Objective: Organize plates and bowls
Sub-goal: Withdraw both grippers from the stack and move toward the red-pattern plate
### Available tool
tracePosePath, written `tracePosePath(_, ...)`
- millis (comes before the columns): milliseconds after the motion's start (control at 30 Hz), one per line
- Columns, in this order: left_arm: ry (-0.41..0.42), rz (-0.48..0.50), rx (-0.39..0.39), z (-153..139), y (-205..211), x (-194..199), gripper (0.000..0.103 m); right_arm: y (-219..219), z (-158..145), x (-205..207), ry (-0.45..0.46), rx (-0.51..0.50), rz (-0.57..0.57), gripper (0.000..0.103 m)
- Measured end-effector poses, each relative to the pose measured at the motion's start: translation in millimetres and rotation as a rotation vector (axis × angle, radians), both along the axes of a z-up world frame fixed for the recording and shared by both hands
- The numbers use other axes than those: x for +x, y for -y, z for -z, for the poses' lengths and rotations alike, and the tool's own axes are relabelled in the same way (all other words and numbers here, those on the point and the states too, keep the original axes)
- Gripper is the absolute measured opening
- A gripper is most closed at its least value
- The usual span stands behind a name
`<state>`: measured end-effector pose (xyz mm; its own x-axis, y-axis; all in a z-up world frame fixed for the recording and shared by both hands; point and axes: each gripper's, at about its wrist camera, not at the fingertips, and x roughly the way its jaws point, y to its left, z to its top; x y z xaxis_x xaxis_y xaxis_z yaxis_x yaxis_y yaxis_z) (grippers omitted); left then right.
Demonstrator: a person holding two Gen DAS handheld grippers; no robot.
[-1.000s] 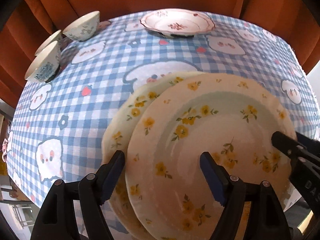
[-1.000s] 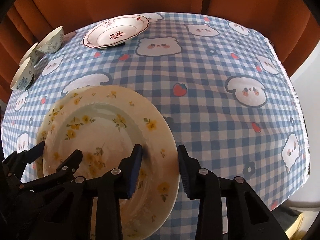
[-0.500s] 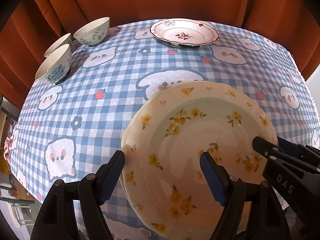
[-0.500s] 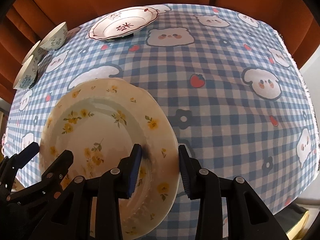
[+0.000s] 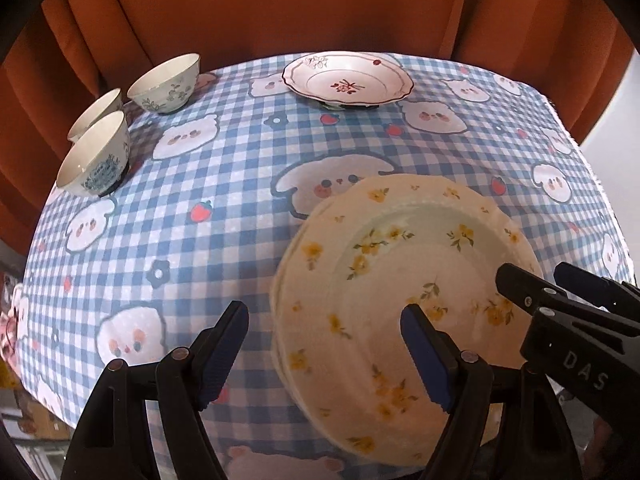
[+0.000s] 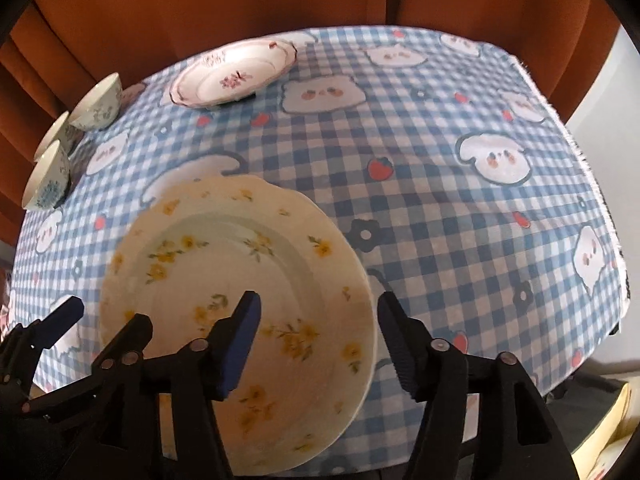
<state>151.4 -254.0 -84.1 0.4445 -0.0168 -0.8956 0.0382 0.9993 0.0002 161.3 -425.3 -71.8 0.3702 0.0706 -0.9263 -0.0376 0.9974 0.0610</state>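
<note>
Yellow-flowered plates (image 5: 404, 280) now sit stacked at lower centre of both views, squared up from their earlier offset. The right gripper (image 6: 316, 340) has just spread its jaws off the top rim; the left gripper (image 5: 324, 350) hangs open, empty. Bowls (image 5: 164, 80) wait upper left.

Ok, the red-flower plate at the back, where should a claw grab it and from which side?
Grip the red-flower plate by its scalloped rim on the near edge, coming in from the front over the tablecloth. The rim flares up off the cloth there, leaving room for a finger underneath, and nothing blocks that side.
</note>
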Motion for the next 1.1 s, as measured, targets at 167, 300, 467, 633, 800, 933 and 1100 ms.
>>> tracePosePath(167,0.029,0.053,0.008,-19.1,-18.3,-1.5,0.08,-27.9,-15.7,-11.9,0.03,0.031,0.007,0.072)
tracePosePath(300,0.063,0.058,-0.007,-36.6,-33.8,7.4,0.08,-50.2,-39.0,-12.7,0.112,0.002,0.012,0.072)
tracePosePath(467,0.12,0.074,-0.019,-57.0,-42.3,23.2,0.079,-64.0,-63.4,0.5,0.191,-0.004,0.026,0.072)
tracePosePath(633,0.149,0.053,-0.057,-69.8,-52.9,41.5,0.079,-70.4,-79.3,20.4,0.226,0.029,0.023,0.072)
tracePosePath(800,0.169,0.023,-0.063,-73.4,-54.0,65.3,0.079,-72.5,-83.3,46.9,0.234,0.042,0.007,0.073)
tracePosePath(933,0.163,-0.023,-0.059,-69.4,-50.1,91.8,0.076,-70.9,-78.6,79.3,0.228,0.045,-0.012,0.075)
tracePosePath(1100,0.167,-0.062,-0.041,-64.2,-39.4,125.8,0.072,-64.0,-71.2,118.9,0.226,0.046,-0.033,0.075)
